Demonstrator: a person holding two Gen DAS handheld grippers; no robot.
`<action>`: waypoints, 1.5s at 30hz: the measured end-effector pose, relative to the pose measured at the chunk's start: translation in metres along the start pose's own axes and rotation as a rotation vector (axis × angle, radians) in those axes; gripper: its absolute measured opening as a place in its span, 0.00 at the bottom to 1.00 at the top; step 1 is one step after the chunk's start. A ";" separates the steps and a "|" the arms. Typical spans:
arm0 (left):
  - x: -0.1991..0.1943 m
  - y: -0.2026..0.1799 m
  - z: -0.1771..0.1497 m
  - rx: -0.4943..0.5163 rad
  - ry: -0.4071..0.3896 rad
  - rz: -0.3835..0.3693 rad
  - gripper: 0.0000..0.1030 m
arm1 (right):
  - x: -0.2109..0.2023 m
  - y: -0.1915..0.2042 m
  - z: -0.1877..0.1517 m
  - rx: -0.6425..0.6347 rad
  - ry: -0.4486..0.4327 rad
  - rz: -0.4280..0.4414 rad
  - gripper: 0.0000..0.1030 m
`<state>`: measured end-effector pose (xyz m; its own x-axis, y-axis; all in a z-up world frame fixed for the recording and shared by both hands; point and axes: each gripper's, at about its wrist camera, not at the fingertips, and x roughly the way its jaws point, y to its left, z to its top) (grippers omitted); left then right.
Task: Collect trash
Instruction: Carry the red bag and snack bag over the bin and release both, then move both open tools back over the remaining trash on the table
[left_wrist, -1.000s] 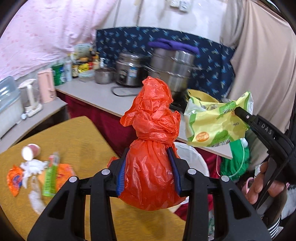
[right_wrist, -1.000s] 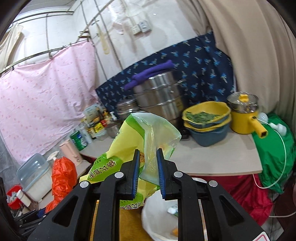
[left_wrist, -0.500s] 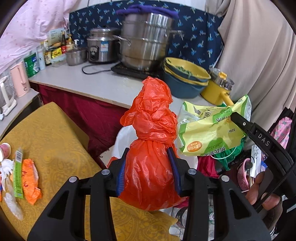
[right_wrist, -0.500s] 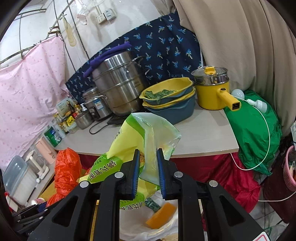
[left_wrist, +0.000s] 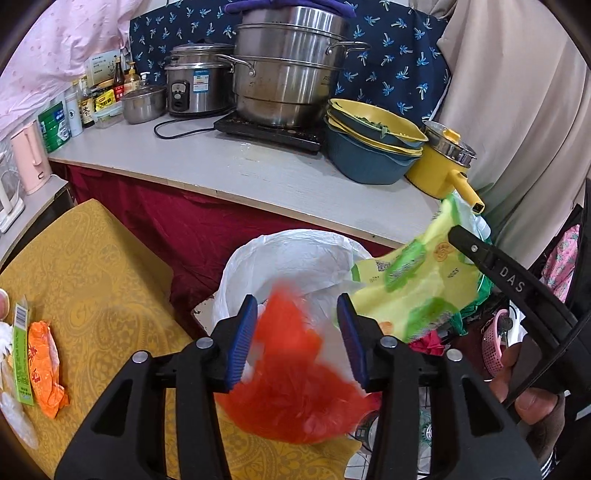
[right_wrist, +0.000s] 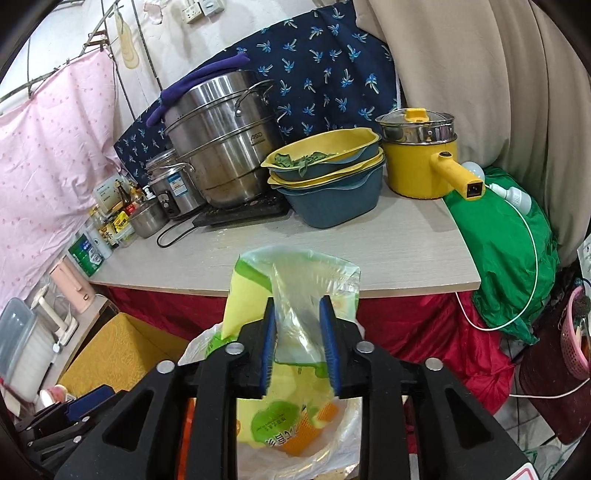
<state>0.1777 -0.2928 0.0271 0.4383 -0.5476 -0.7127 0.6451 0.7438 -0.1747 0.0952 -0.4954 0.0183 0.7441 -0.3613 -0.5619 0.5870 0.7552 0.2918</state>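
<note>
A: Standing across the upper frame is a grey counter (left_wrist: 258, 173) with pots. Below it, at centre, is the white-lined bin (left_wrist: 295, 251).

B: And the trash?

A: The orange bag (left_wrist: 295, 387), blurred, is low at the bin, between the wide-open left gripper (left_wrist: 297, 306) pads. The yellow-green bag (right_wrist: 280, 424) hangs upright between the parted right gripper (right_wrist: 297, 306) pads.

both tools (left_wrist: 297, 336) (right_wrist: 298, 341) opened; red bag (left_wrist: 295, 387), yellow packet (right_wrist: 273, 417) falling.

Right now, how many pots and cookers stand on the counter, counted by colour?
Steel: 3 (steamer, rice cooker, small lidded pot)
Yellow: 1 (yellow pot)
Total: 4
</note>
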 end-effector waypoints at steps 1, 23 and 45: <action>0.000 0.001 0.000 -0.003 0.000 0.003 0.54 | 0.000 0.003 0.001 -0.002 -0.004 0.008 0.36; -0.065 0.072 0.002 -0.137 -0.117 0.115 0.78 | -0.050 0.083 0.008 -0.068 -0.085 0.136 0.70; -0.173 0.252 -0.077 -0.408 -0.138 0.421 0.88 | -0.075 0.272 -0.079 -0.285 0.036 0.391 0.75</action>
<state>0.2163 0.0186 0.0541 0.6986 -0.1989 -0.6873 0.1187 0.9795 -0.1628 0.1742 -0.2197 0.0785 0.8772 -0.0050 -0.4801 0.1509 0.9521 0.2658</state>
